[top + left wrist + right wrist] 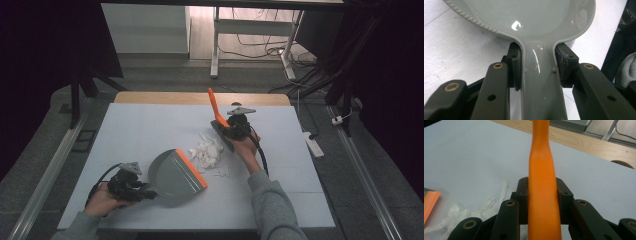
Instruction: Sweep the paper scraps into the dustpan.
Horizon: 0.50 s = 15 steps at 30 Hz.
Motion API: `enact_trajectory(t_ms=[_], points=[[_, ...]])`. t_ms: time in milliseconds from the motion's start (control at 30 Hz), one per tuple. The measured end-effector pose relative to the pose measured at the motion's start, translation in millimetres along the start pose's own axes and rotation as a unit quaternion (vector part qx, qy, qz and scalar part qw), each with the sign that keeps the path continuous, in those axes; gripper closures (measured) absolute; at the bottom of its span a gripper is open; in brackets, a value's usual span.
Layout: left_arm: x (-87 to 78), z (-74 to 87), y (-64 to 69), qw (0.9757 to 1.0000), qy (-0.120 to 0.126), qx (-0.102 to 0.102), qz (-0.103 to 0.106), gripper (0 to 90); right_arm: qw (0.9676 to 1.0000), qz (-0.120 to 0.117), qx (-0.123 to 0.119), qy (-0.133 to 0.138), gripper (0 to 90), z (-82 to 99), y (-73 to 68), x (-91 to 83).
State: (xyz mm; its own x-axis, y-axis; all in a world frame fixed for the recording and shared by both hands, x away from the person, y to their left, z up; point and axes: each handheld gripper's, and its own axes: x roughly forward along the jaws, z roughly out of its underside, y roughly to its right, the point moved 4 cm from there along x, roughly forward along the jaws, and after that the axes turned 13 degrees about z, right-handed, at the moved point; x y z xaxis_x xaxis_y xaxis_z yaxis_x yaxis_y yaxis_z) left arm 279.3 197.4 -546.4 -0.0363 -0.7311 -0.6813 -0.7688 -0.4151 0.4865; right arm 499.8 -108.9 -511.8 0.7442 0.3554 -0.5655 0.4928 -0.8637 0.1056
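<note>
Pale grey sheeting covers the worktop [150,130], with a strip of bare wood along its far edge and cables trailing over the floor beyond. My left tongs [150,192] are clamped on the neck of the grey dustpan [172,175]; in the left gripper view the pads [515,66] press on both sides of the handle just below the pan's bowl. I hold it low and near me, its orange lip [192,167] turned toward the heap of white paper scraps [207,150], so the lip sits where the scraps can be pushed straight in. The scraps lie in the middle of the worktop, just beside that lip, with a few stray bits nearer to me. My right tongs [231,129] are closed around the orange handle of the brush [216,107]; the right gripper view shows the handle [542,182] rising between the two jaws, gripped firmly. The brush head rests on the far side of the heap from the pan, so the scraps are between the two tools. I judge that the sweep toward the pan is about to begin, and that loose bits at the edge may escape the lip
</note>
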Motion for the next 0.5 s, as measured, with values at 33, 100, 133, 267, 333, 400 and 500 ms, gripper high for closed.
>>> enact_trajectory(t_ms=[33,100,133,267,333,400,500], points=[[0.1,-0.2,0.1,1.0000,0.000,0.000,0.001,61.1,1.0000,-0.001,-0.001,-0.001,69.5,0.1,-0.8,0.9],[0.5,-0.2,0.1,1.0000,0.000,0.001,0.001,61.1,1.0000,0.001,-0.004,-0.003,69.5,0.0,-2.5,2.5],[0.6,-0.2,-0.1,1.0000,-0.001,0.001,0.001,61.2,1.0000,0.000,-0.005,-0.004,69.5,-1.0,-4.8,4.4],[1.2,-0.5,-1.7,1.0000,-0.002,-0.003,-0.001,61.1,0.9998,-0.003,-0.016,-0.010,69.6,-2.7,-11.6,9.1],[1.9,-0.7,-2.1,1.0000,-0.002,-0.004,0.000,61.2,0.9998,-0.004,-0.017,-0.012,69.6,-3.2,-13.4,10.4],[2.6,-1.2,-2.4,1.0000,-0.003,-0.005,-0.001,61.1,0.9996,-0.003,-0.021,-0.018,69.6,-4.3,-16.7,13.0],[3.9,-2.3,-3.9,1.0000,-0.002,-0.008,0.001,61.1,0.9990,-0.004,-0.036,-0.026,69.6,-6.2,-23.7,17.4]])
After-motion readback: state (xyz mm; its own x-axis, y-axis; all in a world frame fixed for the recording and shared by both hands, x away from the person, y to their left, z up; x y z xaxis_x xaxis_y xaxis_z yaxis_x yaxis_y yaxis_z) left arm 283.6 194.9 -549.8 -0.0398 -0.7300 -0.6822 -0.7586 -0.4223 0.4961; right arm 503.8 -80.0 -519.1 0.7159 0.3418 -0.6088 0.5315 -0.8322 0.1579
